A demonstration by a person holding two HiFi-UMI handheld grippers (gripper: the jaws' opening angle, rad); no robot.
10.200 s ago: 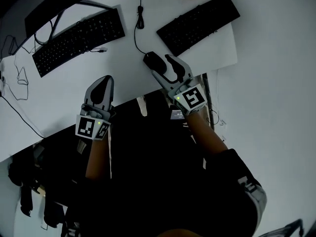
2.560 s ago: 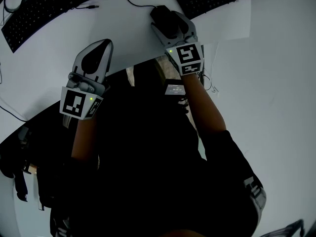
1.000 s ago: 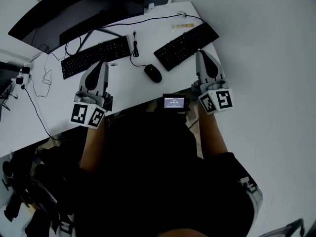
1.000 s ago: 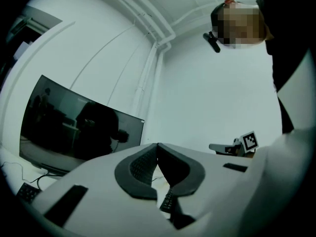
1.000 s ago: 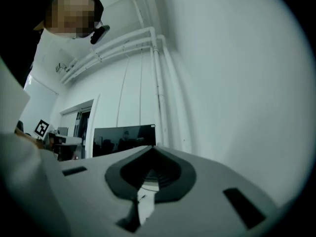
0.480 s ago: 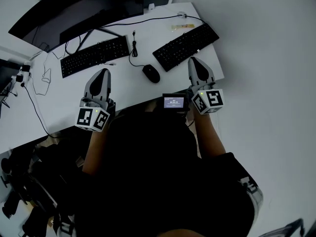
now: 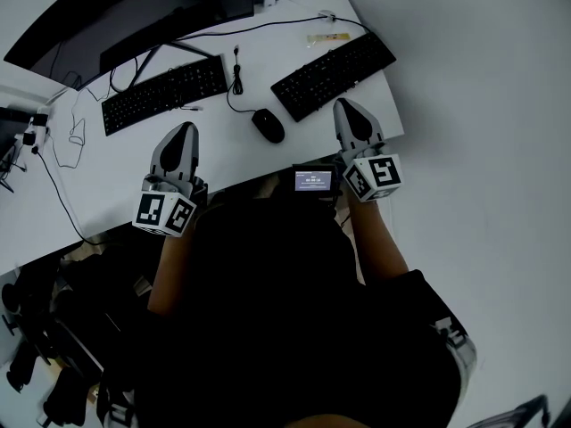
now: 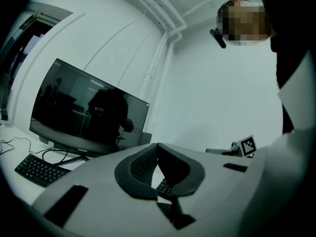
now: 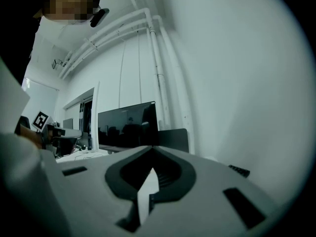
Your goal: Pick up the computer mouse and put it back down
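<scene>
1. Right now the computer mouse (image 7: 268,126) lies on the white desk (image 7: 223,163), touched by neither gripper. It sits in the gap between the two black keyboards, and its cable (image 7: 235,62) loops away toward the monitor (image 7: 134,16).
2. The left gripper (image 7: 186,132) is over the desk's near edge, to the left of the mouse and well apart from it. In the left gripper view its jaws (image 8: 158,147) meet at the tips, with nothing between the dark pads.
3. The right gripper (image 7: 343,107) is over the desk's near right corner, just beside the near end of the right keyboard (image 7: 332,63). It is near the mouse but clear of it. In the right gripper view its jaws (image 9: 150,151) are pressed together and hold nothing.
4. The left keyboard (image 7: 165,94) lies beyond the left gripper, in front of the dark monitor, whose stand rises behind it.
5. A small lit screen (image 7: 313,180) shows at the desk's near edge between the person's arms.
6. Each gripper carries a marker cube at its rear, the left one (image 7: 165,212) and the right one (image 7: 375,176).
</scene>
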